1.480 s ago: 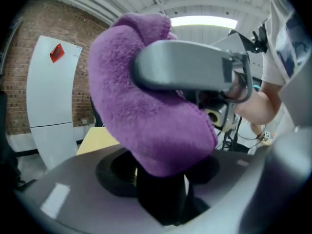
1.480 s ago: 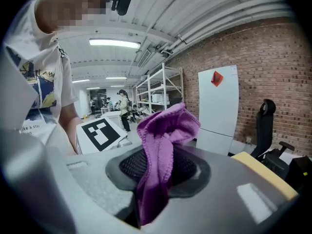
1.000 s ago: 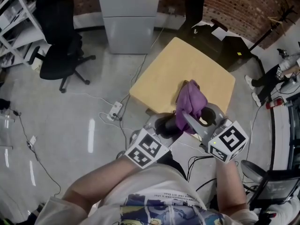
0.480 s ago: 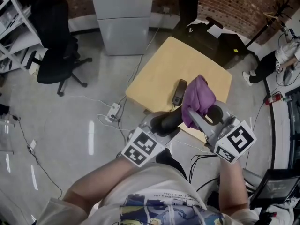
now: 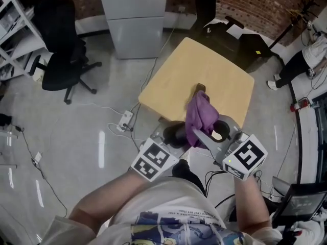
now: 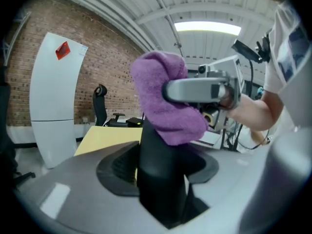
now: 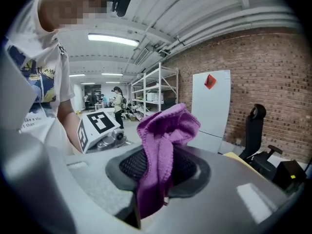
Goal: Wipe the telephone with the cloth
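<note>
- Purple cloth is pinched between the jaws of the right gripper. They are closed tight on one fold of it, and the rest bunches up loosely past the jaw tips.
- The telephone, a slim black handset, is clamped between the jaws of the left gripper. They press on its sides near one end, and the rest of it sticks out beyond them.
- The cloth sits draped over the far end of the telephone and touches it. In the left gripper view the grey body of the right gripper crosses just over the bunched fabric.
- In the head view the two grippers are close together at the near edge of the pale wooden desk, the left one on the left. The telephone's far tip shows just past the cloth, over the near right part of the desk.
- The person's forearms reach in from the near side, one behind each gripper.
- On the grey floor to the left of the desk lies a white power strip with its cable.
- A black office chair stands well to the left, and a tall white cabinet stands at the far side against a brick wall.
- The right gripper view shows white shelving in the distance, with a person standing near it.
</note>
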{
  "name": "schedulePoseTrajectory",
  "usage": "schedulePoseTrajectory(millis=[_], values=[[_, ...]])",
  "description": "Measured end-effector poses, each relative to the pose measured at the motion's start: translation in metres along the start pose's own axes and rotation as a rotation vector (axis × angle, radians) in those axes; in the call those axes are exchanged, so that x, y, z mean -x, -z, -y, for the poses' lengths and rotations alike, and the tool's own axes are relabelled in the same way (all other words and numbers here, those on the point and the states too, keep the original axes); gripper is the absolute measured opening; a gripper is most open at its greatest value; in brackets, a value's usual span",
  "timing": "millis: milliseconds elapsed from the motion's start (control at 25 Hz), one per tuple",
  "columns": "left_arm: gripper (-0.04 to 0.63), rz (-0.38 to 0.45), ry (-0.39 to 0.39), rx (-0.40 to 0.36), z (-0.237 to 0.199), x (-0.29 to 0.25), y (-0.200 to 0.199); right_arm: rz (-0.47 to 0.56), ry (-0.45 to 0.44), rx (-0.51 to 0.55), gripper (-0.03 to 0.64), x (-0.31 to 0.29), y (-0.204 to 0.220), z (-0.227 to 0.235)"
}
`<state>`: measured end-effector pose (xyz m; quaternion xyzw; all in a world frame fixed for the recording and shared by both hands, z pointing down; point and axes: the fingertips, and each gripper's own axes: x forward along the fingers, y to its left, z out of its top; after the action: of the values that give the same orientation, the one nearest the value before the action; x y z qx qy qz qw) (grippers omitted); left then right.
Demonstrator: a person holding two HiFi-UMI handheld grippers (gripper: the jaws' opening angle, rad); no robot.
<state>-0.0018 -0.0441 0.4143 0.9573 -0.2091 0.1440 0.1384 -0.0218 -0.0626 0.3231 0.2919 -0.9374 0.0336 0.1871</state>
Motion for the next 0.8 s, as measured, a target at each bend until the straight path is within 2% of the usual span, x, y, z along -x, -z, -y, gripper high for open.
schedulePoseTrajectory(millis=[280, 480, 640, 800], values=[[0.253, 0.003, -0.001, 0.014, -0.003, 0.012, 0.006, -0.003, 0.115, -0.007, 0.106, 0.017, 0.002, 0.037], [0.253, 0.010, -0.013, 0.036, -0.007, 0.010, 0.004, 0.005, 0.162, -0.004, 0.106, 0.031, 0.000, 0.065], [0.253, 0.025, -0.001, 0.101, -0.010, 0.004, 0.005, 0.021, 0.203, -0.011, 0.106, 0.045, 0.004, 0.085], [0.253, 0.052, 0.006, 0.213, -0.019, -0.011, -0.002, 0.039, 0.219, -0.036, 0.106, 0.059, 0.014, 0.110]])
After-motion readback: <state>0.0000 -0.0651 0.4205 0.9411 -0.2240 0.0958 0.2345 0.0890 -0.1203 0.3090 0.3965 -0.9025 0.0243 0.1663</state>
